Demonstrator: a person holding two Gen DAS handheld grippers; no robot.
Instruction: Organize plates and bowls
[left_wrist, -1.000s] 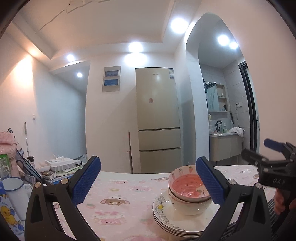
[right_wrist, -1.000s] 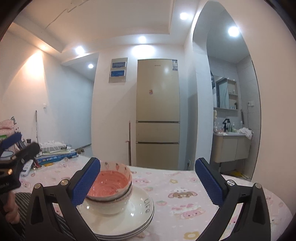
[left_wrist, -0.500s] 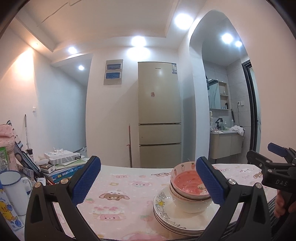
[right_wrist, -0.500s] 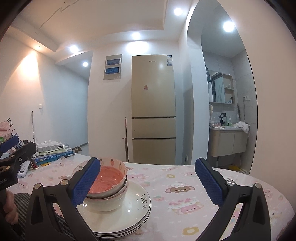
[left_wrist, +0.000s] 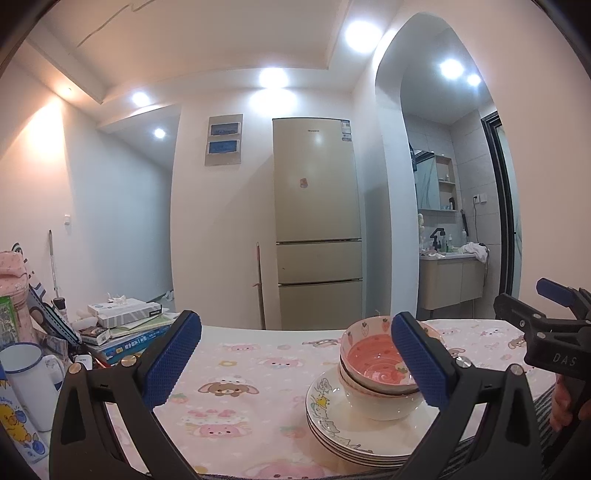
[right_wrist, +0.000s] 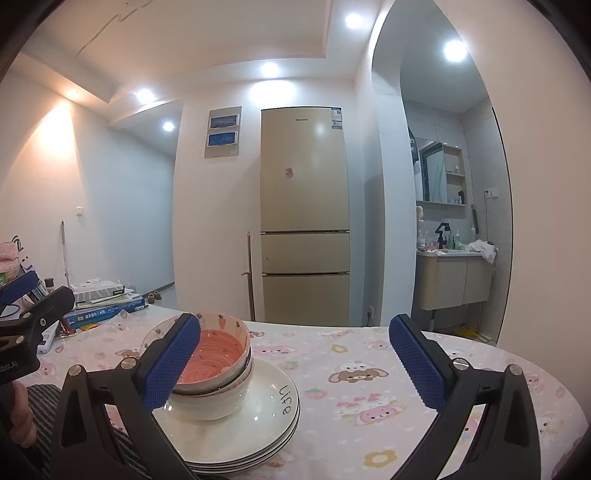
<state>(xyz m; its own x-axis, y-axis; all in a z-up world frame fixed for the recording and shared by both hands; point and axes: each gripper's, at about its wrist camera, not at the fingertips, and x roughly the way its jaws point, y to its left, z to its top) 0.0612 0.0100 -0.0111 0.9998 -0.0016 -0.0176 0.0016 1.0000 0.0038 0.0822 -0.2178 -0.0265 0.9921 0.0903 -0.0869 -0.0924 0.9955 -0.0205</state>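
On the counter (right_wrist: 369, 387), the nested bowls (right_wrist: 218, 373) sit atop the stacked plates (right_wrist: 258, 424) while the left gripper (left_wrist: 295, 365) and right gripper (right_wrist: 295, 365), jaws wide and empty, have drawn back slightly over the last second, suggesting stacking is done.

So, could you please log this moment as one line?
left gripper: open, empty | right gripper: open, empty | bowls: nested on plates

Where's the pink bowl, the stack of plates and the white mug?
pink bowl (right_wrist: 218, 360): right wrist view, on its pink inside.
stack of plates (right_wrist: 266, 417): right wrist view, on the top plate's bare rim.
white mug (left_wrist: 27, 384): left wrist view, on its side.
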